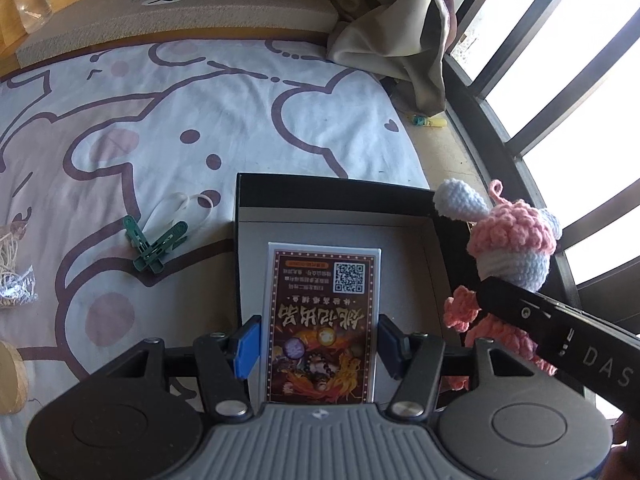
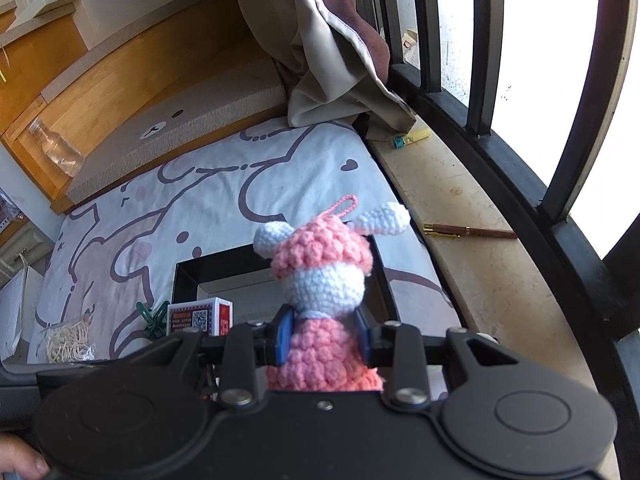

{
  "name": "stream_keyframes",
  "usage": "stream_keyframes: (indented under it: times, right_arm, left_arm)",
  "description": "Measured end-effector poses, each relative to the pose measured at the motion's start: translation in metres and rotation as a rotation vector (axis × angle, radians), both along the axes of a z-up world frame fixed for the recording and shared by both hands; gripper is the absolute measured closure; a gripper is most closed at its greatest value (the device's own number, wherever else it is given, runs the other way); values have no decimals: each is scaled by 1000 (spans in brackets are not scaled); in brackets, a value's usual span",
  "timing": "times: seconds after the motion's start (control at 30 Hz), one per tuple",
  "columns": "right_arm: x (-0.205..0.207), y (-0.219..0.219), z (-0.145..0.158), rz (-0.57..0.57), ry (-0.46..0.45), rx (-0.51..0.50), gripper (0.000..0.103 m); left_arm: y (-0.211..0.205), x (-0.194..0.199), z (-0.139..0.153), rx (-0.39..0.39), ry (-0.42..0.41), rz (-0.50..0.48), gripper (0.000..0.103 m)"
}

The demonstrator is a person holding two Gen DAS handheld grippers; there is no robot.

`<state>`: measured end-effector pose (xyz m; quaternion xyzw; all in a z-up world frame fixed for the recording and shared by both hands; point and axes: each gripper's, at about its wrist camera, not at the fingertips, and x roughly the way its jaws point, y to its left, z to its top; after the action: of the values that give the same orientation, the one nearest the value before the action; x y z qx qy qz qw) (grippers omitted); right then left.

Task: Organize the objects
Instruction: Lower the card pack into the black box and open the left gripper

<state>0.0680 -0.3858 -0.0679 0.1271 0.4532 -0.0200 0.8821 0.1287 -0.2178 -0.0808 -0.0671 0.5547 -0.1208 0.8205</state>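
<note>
My left gripper point(image 1: 318, 344) is shut on a card box point(image 1: 320, 320) with a QR code, held over the open black box point(image 1: 248, 200) on the bed. The card box also shows in the right wrist view point(image 2: 198, 316). My right gripper point(image 2: 324, 334) is shut on a pink and white crochet doll point(image 2: 320, 276), held above the black box's point(image 2: 188, 272) right side. In the left wrist view the doll point(image 1: 512, 240) hangs at the box's right edge.
Green clips point(image 1: 158, 244) and a white band point(image 1: 180, 204) lie on the bear-print sheet point(image 1: 160, 120) left of the box. A bag of twine point(image 2: 68, 340) lies further left. A pen point(image 2: 468, 232) and a highlighter point(image 2: 412, 138) lie on the window sill. A curtain point(image 2: 332, 60) hangs at the back.
</note>
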Motion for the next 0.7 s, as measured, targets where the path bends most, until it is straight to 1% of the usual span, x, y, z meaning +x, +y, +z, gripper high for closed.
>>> stream_keyframes:
  times: [0.1,0.13,0.17,0.2,0.23,0.27,0.37,0.57,0.7]
  right_arm:
    - [1,1,-1,1,3,5,70]
    - [1,1,-2,0,5,7,70]
    - [1,1,-2,-2,6,8,70]
    - [1,1,-2,-4,6,8,70]
    - [1,2,-2,-5,5,11,70]
    - [1,2,-2,-6,4,15,70]
    - [1,2,-2,-9,4,25,70]
    - [3,4,-8,-11,22,33,70]
    - [8,5,-16,-6,49,19,70]
  left_arm:
    - [-1,-2,0,25,-5,-12,42]
    - [-1,-3,0,23,1,-22,40]
    - [0,-4,2,10,-1,-29,33]
    - [0,-6,5,-4,-11,-36,30]
    - [0,-8,9,-2,-25,-40,24]
    - [-1,-10,13,10,-45,-45,21]
    - [-1,-13,22,31,-90,-70,21]
    - [9,-10,22,63,-93,-61,21]
    - [21,-3,21,71,-90,-17,21]
